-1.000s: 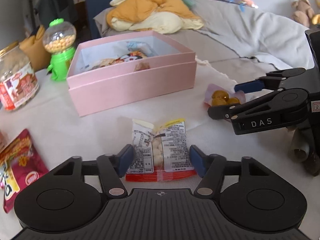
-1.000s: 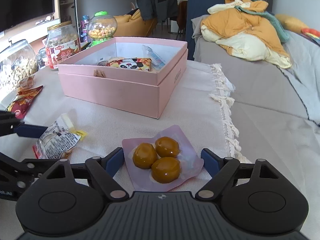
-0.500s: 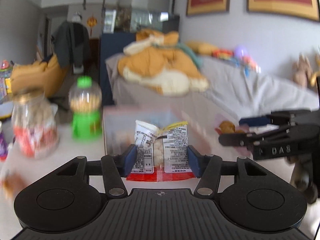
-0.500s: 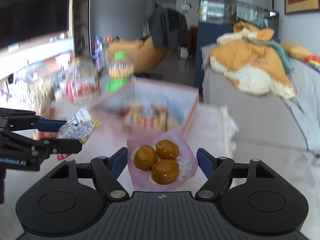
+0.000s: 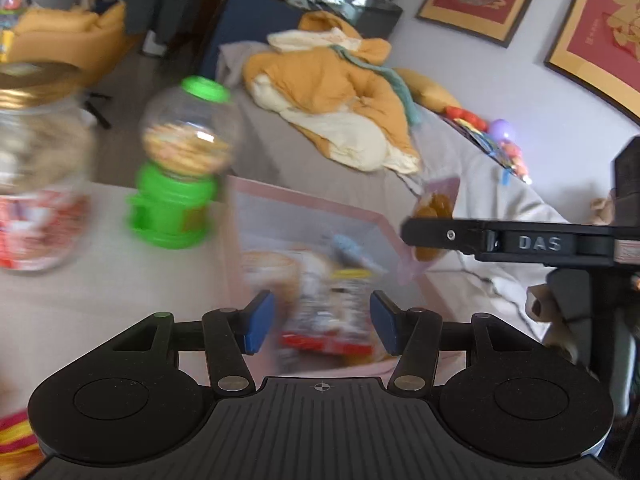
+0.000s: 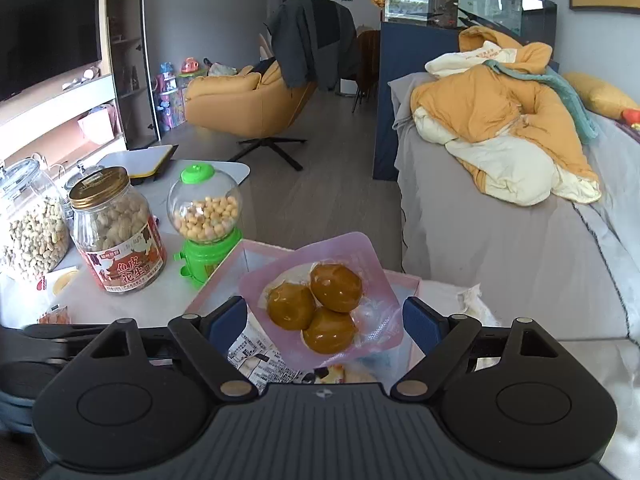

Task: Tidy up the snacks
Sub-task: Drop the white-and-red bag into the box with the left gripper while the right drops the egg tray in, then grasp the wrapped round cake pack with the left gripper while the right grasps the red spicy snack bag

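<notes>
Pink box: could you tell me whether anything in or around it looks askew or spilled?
Nothing spilled. The egg pouch sits tilted between the right gripper jaws above the pink box; the printed packet below it lies crooked. The left view is too blurred to judge.

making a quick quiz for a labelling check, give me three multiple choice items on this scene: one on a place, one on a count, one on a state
1. Where is the egg pouch?
A. over the pink box
B. beside the peanut jar
C. on the sofa

2. How many brown eggs does the pouch hold?
A. two
B. three
C. five

3. How is the left hand-held gripper?
A. shut on the jar
B. open, snack packet loose between its fingers
C. out of view

Answers: 1 A, the pink rim shows behind and beside the pouch. 2 B, three show through the film. 3 B, gaps show between both blue pads and the blurred packet.
</notes>
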